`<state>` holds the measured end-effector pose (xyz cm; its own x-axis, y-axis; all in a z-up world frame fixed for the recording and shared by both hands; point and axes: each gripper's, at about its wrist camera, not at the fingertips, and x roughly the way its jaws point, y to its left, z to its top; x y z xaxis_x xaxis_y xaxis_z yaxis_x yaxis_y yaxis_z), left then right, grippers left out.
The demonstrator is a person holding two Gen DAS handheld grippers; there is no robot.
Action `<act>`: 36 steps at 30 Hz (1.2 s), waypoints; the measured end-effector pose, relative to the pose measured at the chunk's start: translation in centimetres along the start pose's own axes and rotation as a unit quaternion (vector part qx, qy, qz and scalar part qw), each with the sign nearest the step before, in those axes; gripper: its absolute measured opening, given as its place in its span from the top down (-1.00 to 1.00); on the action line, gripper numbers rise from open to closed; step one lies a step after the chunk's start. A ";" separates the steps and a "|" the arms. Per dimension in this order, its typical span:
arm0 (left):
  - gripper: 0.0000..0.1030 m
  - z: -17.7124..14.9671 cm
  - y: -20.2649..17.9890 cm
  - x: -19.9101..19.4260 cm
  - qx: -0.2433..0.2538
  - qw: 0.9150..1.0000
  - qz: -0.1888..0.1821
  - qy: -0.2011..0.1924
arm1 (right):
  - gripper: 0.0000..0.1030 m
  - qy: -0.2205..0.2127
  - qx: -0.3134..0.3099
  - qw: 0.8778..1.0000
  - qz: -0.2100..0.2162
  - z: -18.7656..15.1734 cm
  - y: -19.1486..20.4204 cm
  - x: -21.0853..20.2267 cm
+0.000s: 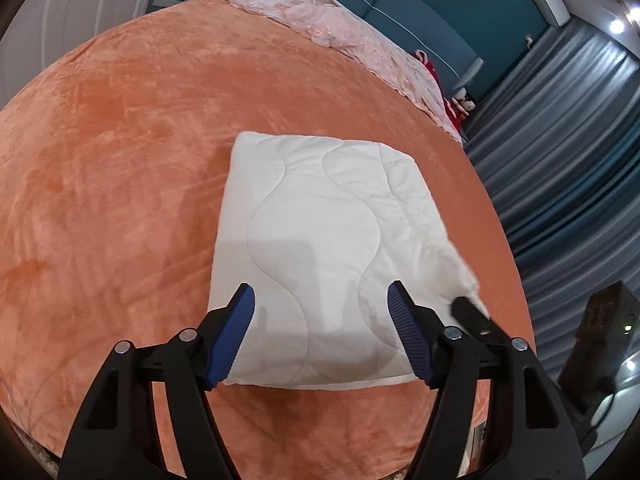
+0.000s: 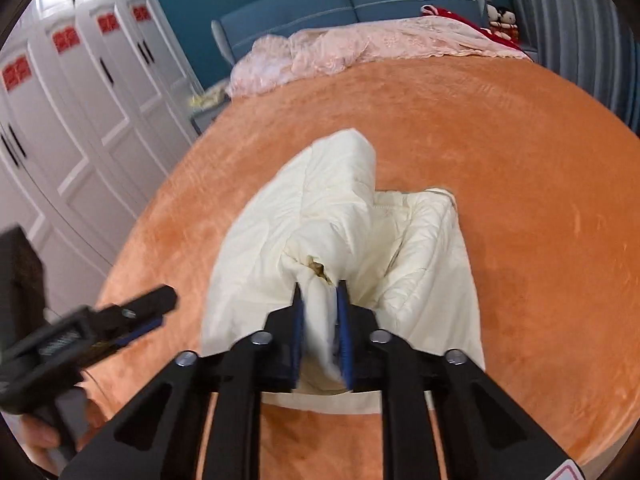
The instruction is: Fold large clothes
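Item 1: left gripper (image 1: 321, 300), blue-padded fingers (image 1: 234, 332) spread wide, empty, hovering over the near edge of the cream quilted padded garment (image 1: 320, 240); likely freed to take a new hold.

Item 2: orange plush bed cover (image 1: 120, 160), carrying the garment ahead of both fingers.

Item 3: right gripper (image 2: 319, 292), fingers clenched on a bunched garment edge (image 2: 320, 312), lifting it, apparently for the next fold.

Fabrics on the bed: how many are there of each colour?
White: 1, the folded quilt, a bunch of it pinched in the right gripper
Orange: 1, the plush blanket spread over the bed
Pink: 1, the lace cover by the headboard
Red: 1, a cloth near the headboard
Total: 4
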<state>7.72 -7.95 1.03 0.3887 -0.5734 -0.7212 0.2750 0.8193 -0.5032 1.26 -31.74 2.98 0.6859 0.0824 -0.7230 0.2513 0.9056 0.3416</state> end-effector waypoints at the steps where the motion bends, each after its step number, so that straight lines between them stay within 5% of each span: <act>1: -0.20 -0.2 -0.4 0.0 0.004 1.000 -0.001 0.003 | 0.78 -0.009 0.006 1.000 -0.003 -0.1 -0.5 -0.7; 4: -0.18 -0.7 -1.5 1.1 0.021 1.000 -0.002 0.017 | 0.79 -0.017 0.024 0.999 -0.036 -1.3 -2.6 -1.9; 10: -0.10 -3.1 -3.4 5.9 0.063 0.996 0.019 0.066 | 0.80 0.051 0.083 0.993 -0.071 -5.8 -8.9 1.5; 23: -0.12 -6.0 -4.1 10.2 0.131 0.985 0.088 0.073 | 0.80 0.084 0.075 0.989 -0.100 -8.4 -10.3 6.1; 32: -0.11 -5.2 -4.2 10.3 0.126 0.984 0.095 0.082 | 0.72 0.091 0.074 0.989 -0.092 -6.8 -9.2 4.7; 36: -0.10 -0.5 -4.0 4.6 0.067 0.997 0.040 0.027 | 0.41 0.012 0.085 0.994 -0.066 -2.4 -7.6 -1.8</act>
<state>7.99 -13.86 -0.45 0.3674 -0.5019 -0.7830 0.3619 0.8527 -0.3767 -3.52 -37.75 0.32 0.6235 -0.0203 -0.7816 0.4510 0.8259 0.3384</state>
